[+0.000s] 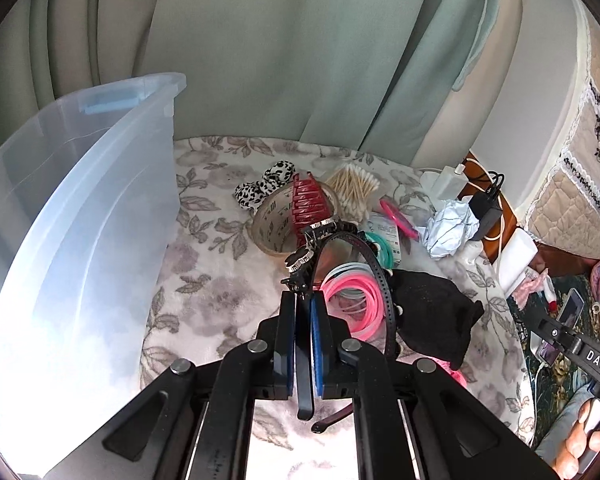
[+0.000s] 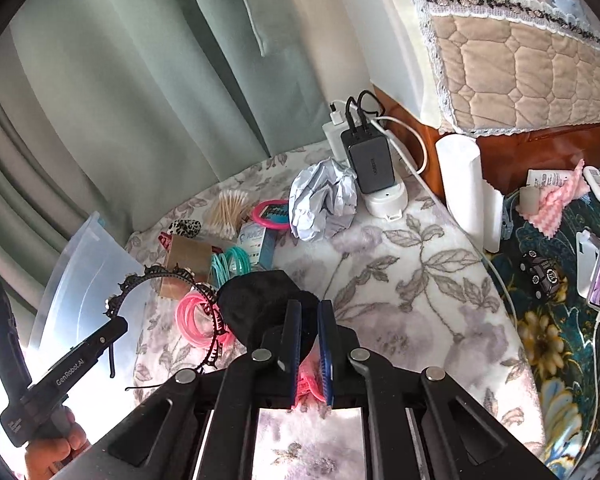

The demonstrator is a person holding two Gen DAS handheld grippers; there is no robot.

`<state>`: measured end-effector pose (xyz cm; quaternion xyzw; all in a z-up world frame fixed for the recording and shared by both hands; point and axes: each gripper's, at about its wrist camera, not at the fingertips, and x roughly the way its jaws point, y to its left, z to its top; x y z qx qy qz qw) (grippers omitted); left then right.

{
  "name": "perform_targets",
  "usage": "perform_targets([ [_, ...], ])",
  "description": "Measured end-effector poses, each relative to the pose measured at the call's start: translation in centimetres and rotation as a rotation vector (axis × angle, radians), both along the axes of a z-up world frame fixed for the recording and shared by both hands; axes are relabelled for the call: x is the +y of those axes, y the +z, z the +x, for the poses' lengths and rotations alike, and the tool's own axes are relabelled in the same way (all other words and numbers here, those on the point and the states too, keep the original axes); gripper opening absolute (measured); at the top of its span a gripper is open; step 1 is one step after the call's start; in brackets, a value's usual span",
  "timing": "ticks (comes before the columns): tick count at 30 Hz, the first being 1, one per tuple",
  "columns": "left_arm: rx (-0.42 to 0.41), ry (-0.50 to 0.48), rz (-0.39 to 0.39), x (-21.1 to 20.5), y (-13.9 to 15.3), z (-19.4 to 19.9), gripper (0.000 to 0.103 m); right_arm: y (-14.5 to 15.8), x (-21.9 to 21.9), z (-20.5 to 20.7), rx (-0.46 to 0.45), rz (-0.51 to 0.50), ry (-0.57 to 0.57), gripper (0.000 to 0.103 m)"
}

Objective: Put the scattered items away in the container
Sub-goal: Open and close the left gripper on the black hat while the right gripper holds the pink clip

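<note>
While the left hand-held gripper (image 1: 303, 320) pinches one end of a black headband (image 1: 374, 276) between its blue pads, the rest of the band curves up and away to the right of it, lifted off the flowery blanket (image 1: 204, 280). Little shiny trims sit on the band just past the fingertips. To the left of this hand-held gripper stands a big clear plastic container (image 1: 80, 208), tilted and very near. Just ahead and to the right lie pink rings (image 1: 360, 300) and a black cloth (image 1: 432, 312). Farther ahead are a tape roll (image 1: 276, 224), a red hair claw (image 1: 310, 204), a spotted scrunchie (image 1: 264, 188) and a bunch of cotton swabs (image 1: 352, 188). A crumpled paper ball (image 1: 450, 228) sits far off to the right. The right hand-held gripper (image 2: 309, 336) has its two blue pads only a little apart, with nothing between them. It hangs over the black cloth (image 2: 260, 300), with something pink showing under its fingers. Beyond it on the right are a black charger (image 2: 370, 164) and a white roll (image 2: 462, 184).
</note>
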<state>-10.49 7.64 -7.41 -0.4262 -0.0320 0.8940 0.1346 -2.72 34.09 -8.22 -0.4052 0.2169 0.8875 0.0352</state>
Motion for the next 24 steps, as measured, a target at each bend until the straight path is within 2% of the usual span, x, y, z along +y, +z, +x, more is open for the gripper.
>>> perform_targets([
  [3, -0.002, 0.017, -0.006, -0.3, -0.2, -0.1, 0.007, -0.8, -0.9, -0.3, -0.038, 0.008, 0.043, 0.011],
  [5, 0.004, 0.024, -0.004, -0.5, 0.0, 0.0, 0.007, -1.6, -1.5, -0.6, -0.065, 0.005, 0.074, 0.022],
  [6, 0.011, 0.026, -0.001, -0.6, 0.2, 0.0, 0.007, -2.0, -1.8, -0.7, -0.073, 0.003, 0.082, 0.033],
  [7, 0.018, 0.029, 0.003, -0.7, 0.3, 0.1, 0.007, -2.4, -2.1, -0.7, -0.08, 0.002, 0.089, 0.041],
  [9, 0.032, 0.033, 0.011, -0.8, 0.7, 0.2, 0.007, -3.3, -2.7, -0.9, -0.1, 0.0, 0.109, 0.044],
  [16, 0.101, 0.065, 0.025, -1.4, 2.4, 0.5, 0.007, -7.6, -4.1, -2.1, -0.228, 0.024, 0.135, 0.044],
  [18, 0.127, 0.096, 0.009, -1.8, 2.8, 0.5, 0.007, -8.1, -3.7, -2.1, -0.235, 0.018, 0.123, 0.043],
  [20, 0.121, 0.099, 0.013, -2.1, 2.9, 0.2, 0.007, -8.5, -3.3, -2.0, -0.241, 0.012, 0.112, 0.036],
  [24, 0.096, 0.094, 0.002, -1.9, 2.4, -0.1, 0.007, -8.3, -2.8, -1.8, -0.224, 0.013, 0.12, 0.033],
])
